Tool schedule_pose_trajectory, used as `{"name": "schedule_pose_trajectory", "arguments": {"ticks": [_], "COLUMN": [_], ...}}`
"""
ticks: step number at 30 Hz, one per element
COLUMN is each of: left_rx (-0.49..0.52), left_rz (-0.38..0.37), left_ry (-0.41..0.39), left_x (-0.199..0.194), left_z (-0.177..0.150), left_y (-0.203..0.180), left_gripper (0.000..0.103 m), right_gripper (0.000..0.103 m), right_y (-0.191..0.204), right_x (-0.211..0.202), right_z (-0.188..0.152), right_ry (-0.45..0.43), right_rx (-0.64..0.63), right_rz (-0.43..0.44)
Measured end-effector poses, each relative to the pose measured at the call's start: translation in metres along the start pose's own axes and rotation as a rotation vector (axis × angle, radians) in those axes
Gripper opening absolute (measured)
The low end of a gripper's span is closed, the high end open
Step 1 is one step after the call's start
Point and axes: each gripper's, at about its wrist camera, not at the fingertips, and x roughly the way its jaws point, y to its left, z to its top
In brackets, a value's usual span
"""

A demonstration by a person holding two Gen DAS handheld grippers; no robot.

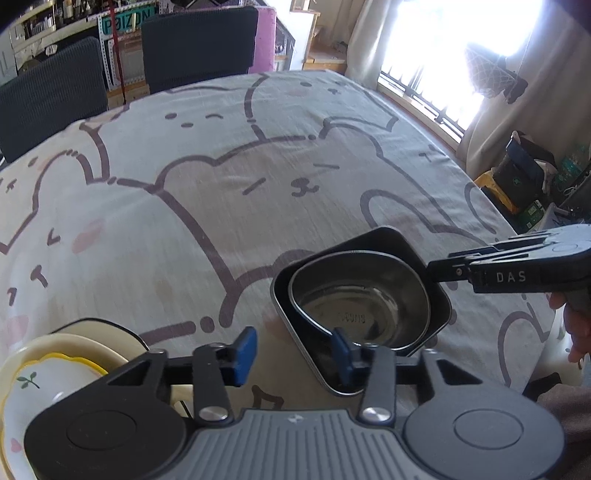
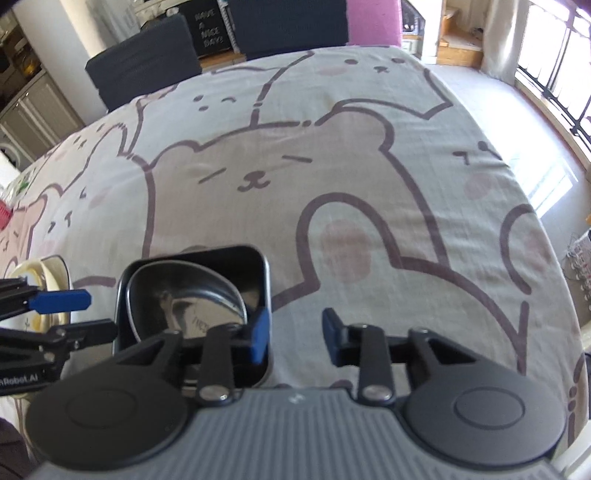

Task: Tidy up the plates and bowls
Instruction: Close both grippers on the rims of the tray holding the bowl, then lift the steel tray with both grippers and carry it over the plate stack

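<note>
**Strong window light, blown highlights, fisheye bend**

Daylight poured in from the window (image 1: 461, 44) at the upper right of the left wrist view, burnt out to pure white. In the right wrist view the window (image 2: 554, 74) glared likewise, and sun patches lay on the floor (image 2: 546, 184) beyond the table's right edge. The tablecloth (image 1: 221, 184) was evenly lit and fairly sharp at centre. The metal bowl (image 1: 362, 295) carried soft reflections. Both views curved strongly toward their edges, with dark vignetted corners; the far shelves (image 1: 55, 22) looked soft.
</note>
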Motion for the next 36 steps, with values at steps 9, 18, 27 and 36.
{"name": "schedule_pose_trajectory", "arguments": {"ticks": [9,18,27,36], "left_rx": [-0.068,-0.074,-0.081,-0.155], "left_rz": [-0.016,-0.013,-0.019,-0.033], "left_ry": [0.040,0.036,0.040,0.046], "left_x": [0.015,0.022,0.027,0.030], "left_z": [-0.002,0.001,0.002,0.002], "left_y": [0.005,0.001,0.002,0.008], "left_gripper": [0.023,0.013,0.013,0.013], "right_gripper": [0.008,0.004,0.004,0.005], "right_y": [0.016,0.019,0.000,0.015], "right_x": [0.008,0.019,0.024,0.021], "right_z": [0.002,0.001,-0.003,-0.004], "right_ry": [0.011,0.038,0.039,-0.005], "right_rx": [-0.089,-0.098,-0.028,-0.139], "right_rz": [0.012,0.026,0.117,0.058]}}
